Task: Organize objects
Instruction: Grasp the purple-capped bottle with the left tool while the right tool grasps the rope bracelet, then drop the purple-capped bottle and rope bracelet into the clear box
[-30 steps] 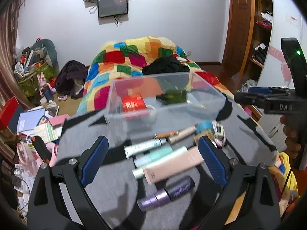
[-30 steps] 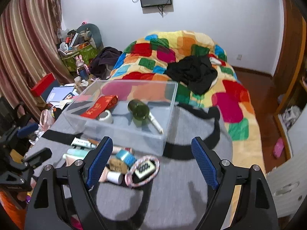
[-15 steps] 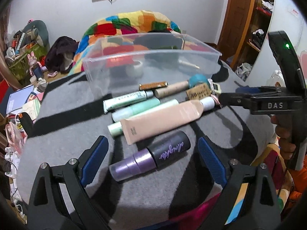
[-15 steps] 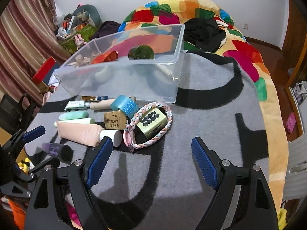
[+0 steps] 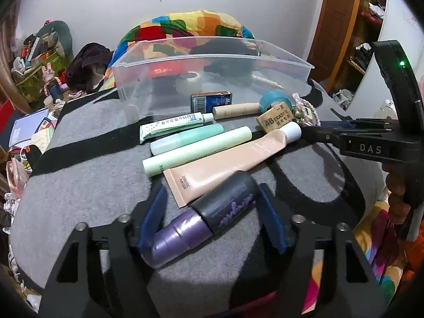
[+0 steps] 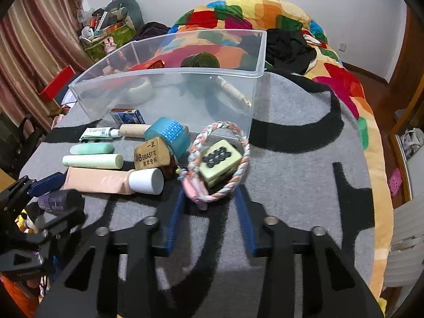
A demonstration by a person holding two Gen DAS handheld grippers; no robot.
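1. Spreading under everything was the grey blanket (image 6: 291,137) with black bands, draped over the bed; the patchwork quilt (image 6: 265,10) lay beyond it.
2. On the blanket stood the clear plastic bin (image 6: 169,98), its near wall just behind the row of loose things. Inside it I could make out a dark green bottle (image 6: 202,59), a red box (image 6: 147,65) and a roll of tape (image 5: 188,77).
3. In front of the bin lay the peach tube (image 5: 225,171) with its white cap, with a pale green tube (image 5: 197,151) alongside and a shorter mint one (image 5: 185,139) behind that.
4. My left claw (image 5: 210,209) was closing around the purple spray bottle (image 5: 204,212), which lay on its side between the blue pads; the pads looked to be at its sides, though I could not tell whether they pressed yet.
5. My right claw (image 6: 210,209) was closing on the near edge of the braided rope ring (image 6: 220,163); the rope and a pink piece (image 6: 194,189) sat between the pads, which did not yet look to be pressing on them.
6. Inside the ring rested a green block with black buttons (image 6: 220,160).
7. Left of the ring were a blue tape roll (image 6: 169,135) and a tan eraser (image 6: 151,155), touching each other.
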